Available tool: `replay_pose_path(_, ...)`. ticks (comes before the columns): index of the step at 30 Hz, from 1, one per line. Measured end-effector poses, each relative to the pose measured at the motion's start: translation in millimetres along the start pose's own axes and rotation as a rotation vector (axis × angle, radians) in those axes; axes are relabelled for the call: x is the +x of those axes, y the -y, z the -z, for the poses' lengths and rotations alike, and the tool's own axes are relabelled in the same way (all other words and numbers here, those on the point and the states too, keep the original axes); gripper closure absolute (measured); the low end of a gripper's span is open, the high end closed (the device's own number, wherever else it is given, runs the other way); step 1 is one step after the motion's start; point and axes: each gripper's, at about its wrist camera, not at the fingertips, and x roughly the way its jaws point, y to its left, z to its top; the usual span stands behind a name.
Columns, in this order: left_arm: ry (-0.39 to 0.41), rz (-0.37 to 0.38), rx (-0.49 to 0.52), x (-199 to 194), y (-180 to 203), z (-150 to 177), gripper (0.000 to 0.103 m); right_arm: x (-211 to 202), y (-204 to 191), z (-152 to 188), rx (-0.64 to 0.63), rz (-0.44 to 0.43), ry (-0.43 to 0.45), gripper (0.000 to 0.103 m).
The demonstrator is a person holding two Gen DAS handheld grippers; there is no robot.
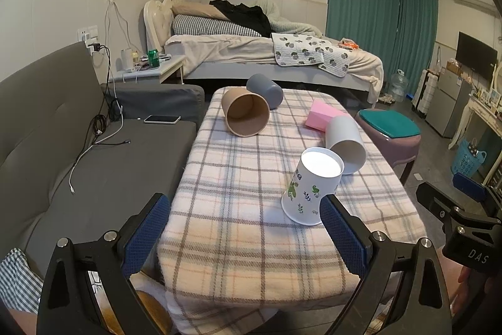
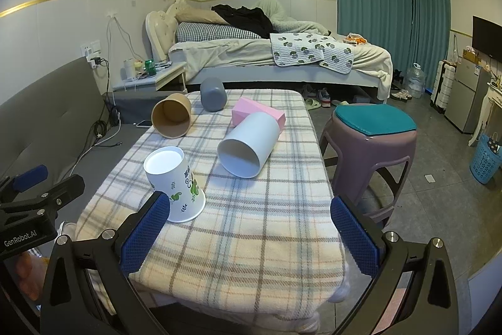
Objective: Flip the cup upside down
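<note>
A white paper cup with green leaf print [image 1: 309, 186] stands upside down on the plaid-covered table [image 1: 238, 228]; it also shows in the right wrist view [image 2: 175, 182]. A plain white cup [image 1: 345, 143] [image 2: 248, 143], a brown paper cup [image 1: 246, 113] [image 2: 172, 115] and a grey cup [image 1: 265, 90] [image 2: 213, 94] lie on their sides. My left gripper [image 1: 244, 228] is open and empty above the table's near edge, the printed cup just beyond its right finger. My right gripper [image 2: 251, 228] is open and empty, the printed cup just beyond its left finger.
A pink box [image 1: 320, 115] [image 2: 260, 112] lies behind the white cup. A grey sofa [image 1: 94, 171] with a phone [image 1: 162, 119] and cables is left of the table. A purple stool with a teal cushion [image 2: 373, 140] stands to the right. A bed [image 1: 266, 52] is behind.
</note>
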Motion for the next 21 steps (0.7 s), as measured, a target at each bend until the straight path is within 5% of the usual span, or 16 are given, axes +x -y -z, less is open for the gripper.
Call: replay_pose_path(21, 0.0, 0.009, 0.0, 1.9, 5.8, 3.3, 0.004, 1.1, 0.9, 4.1, -0.005, 0.002, -0.008, 0.0)
